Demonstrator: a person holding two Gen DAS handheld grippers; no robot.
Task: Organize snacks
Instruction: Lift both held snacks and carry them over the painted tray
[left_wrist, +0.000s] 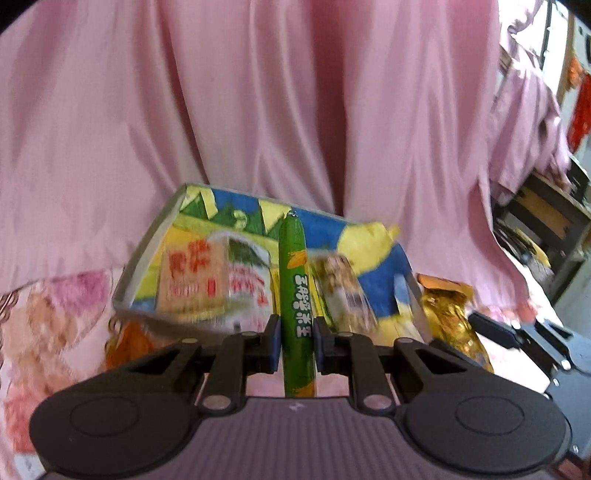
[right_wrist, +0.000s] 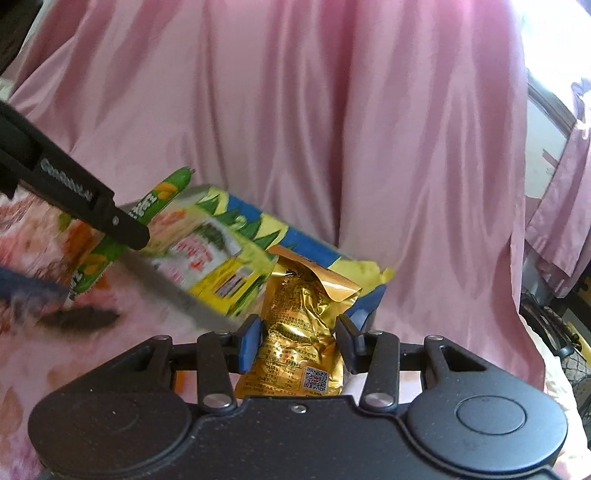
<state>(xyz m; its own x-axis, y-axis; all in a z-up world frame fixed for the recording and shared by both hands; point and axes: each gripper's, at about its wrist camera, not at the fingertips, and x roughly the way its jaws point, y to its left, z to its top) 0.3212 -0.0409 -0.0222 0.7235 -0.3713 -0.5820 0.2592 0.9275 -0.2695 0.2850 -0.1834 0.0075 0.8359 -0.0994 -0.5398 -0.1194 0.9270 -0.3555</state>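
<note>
Left gripper (left_wrist: 295, 332) clamps a green sausage stick (left_wrist: 295, 280); right gripper (right_wrist: 299, 332), fingers closed on a gold foil pouch (right_wrist: 299, 332), both above a blurred, apparently open snack box (left_wrist: 221, 258). Carrying stage; next, lower each in.

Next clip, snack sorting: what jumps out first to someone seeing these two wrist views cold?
Each claw already carries a snack: the left claw is shut on a green sausage stick standing straight up between its pads, and the right claw pinches a crinkled gold foil packet. Just beyond both lies a bright yellow-and-blue box, blurred, against a wall of draped pink cloth filling the upper half of each view.
</note>
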